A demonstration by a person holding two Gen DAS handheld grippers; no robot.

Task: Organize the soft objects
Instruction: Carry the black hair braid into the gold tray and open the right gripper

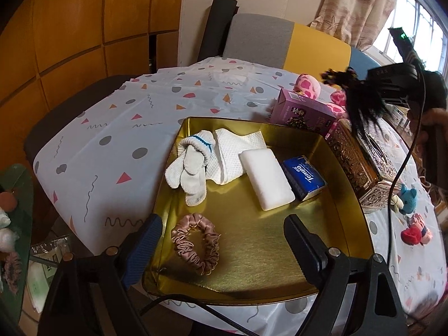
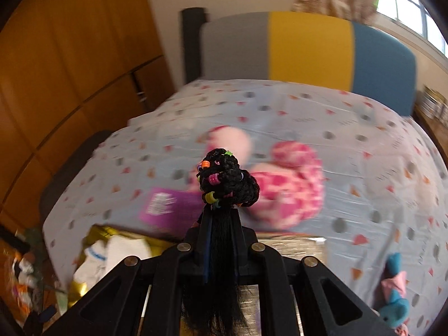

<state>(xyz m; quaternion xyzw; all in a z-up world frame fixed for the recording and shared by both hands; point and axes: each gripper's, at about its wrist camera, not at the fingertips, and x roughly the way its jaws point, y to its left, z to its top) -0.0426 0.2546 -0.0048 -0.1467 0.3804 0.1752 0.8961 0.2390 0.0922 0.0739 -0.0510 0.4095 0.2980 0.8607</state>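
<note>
Aloft, right gripper (image 2: 221, 215) clamps black hairpiece (image 2: 228, 180); left gripper (image 1: 224, 240) gapes, seemingly above gold tray (image 1: 347, 196)

Right wrist view motion-blurred: pink plush (image 2: 282, 184), purple box (image 2: 165, 207), tablecloth (image 2: 350, 145) pattern smeared, box print unreadable. Gold tray (image 2: 95, 235) mostly hidden behind right gripper (image 2: 221, 215) body. Black hairpiece (image 2: 226, 180) tail cut by bottom edge. Left wrist view: pink plush (image 1: 306, 82) partly hidden behind purple box (image 1: 303, 112); ornate tissue box (image 1: 361, 162) top partly covered by hanging black hair (image 1: 361, 103). Green-edged clutter (image 1: 11, 224) cut by left edge, unidentifiable.
</note>
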